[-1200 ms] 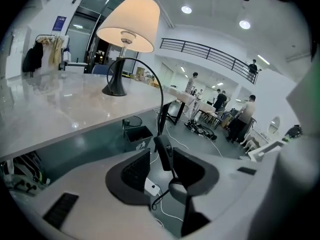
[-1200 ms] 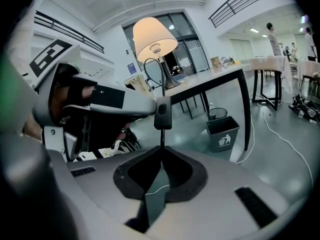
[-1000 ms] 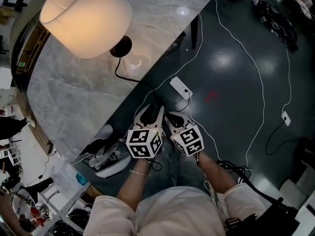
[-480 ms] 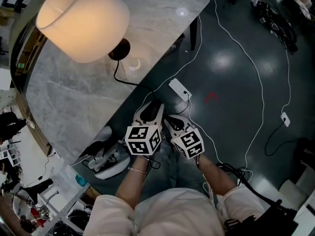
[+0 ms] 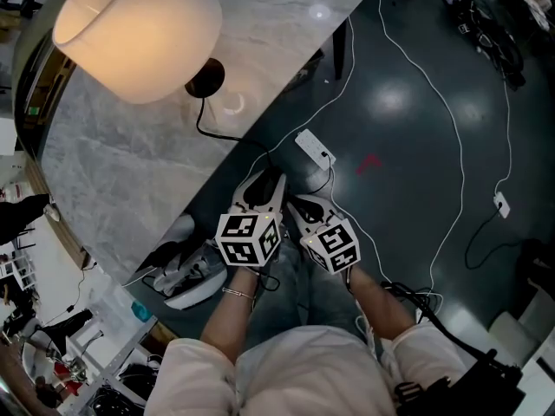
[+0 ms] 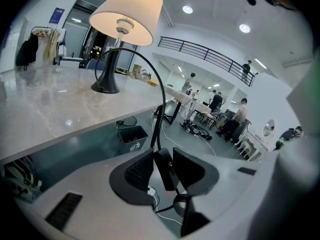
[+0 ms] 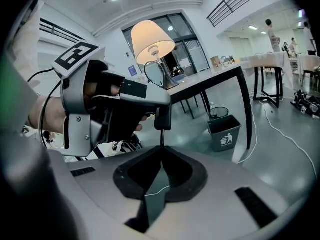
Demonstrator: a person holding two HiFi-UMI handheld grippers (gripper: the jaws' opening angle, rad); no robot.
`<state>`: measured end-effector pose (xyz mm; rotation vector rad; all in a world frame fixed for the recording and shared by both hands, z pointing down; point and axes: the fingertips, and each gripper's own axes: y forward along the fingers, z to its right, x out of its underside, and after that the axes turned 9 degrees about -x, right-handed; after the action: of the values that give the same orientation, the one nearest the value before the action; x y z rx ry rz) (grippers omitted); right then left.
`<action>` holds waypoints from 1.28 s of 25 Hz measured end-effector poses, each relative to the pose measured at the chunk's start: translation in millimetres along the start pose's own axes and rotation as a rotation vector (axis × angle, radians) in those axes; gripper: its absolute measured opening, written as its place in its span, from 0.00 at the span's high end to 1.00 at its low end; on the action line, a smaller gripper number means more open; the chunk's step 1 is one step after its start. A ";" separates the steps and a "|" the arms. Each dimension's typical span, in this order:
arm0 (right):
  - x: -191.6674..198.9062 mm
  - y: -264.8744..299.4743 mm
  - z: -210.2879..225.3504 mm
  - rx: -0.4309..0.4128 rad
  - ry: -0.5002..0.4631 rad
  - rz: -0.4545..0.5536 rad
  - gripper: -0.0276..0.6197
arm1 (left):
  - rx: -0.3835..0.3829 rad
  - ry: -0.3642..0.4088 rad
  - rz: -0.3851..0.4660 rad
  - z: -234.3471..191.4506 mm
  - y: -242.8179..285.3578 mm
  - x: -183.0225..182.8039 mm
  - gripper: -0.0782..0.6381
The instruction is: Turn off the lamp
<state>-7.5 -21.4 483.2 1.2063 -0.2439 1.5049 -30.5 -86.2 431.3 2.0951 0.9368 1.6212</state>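
Left gripper (image 5: pixel 267 183) clamps one switch (image 6: pixel 164 170), right gripper (image 7: pixel 161 155) cord (image 7: pixel 161 137); one lamp (image 5: pixel 134 33) lit.

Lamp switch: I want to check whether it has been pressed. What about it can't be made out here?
- Left gripper view: the switch shows edge-on between the jaws of the left hand-held gripper; its button is unreadable.
- Right gripper view: the switch is small, dark, half covered by that gripper.
- Head view: that gripper's body covers it.
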 end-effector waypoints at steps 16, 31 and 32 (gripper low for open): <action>3.2 3.6 -3.3 -0.021 -0.015 -0.018 0.94 | 0.016 -0.061 -0.001 -3.1 -2.2 0.4 0.76; 7.5 13.7 5.7 -0.004 -0.031 -0.062 0.94 | -0.046 0.002 0.005 -13.0 -6.2 0.4 0.76; 7.2 14.6 7.5 -0.001 -0.034 -0.069 0.94 | -0.053 0.004 0.010 -14.9 -8.4 -0.2 0.76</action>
<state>-14.5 -27.3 498.7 1.2288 -0.2238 1.4254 -47.1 -82.1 430.4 2.0651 0.8760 1.6371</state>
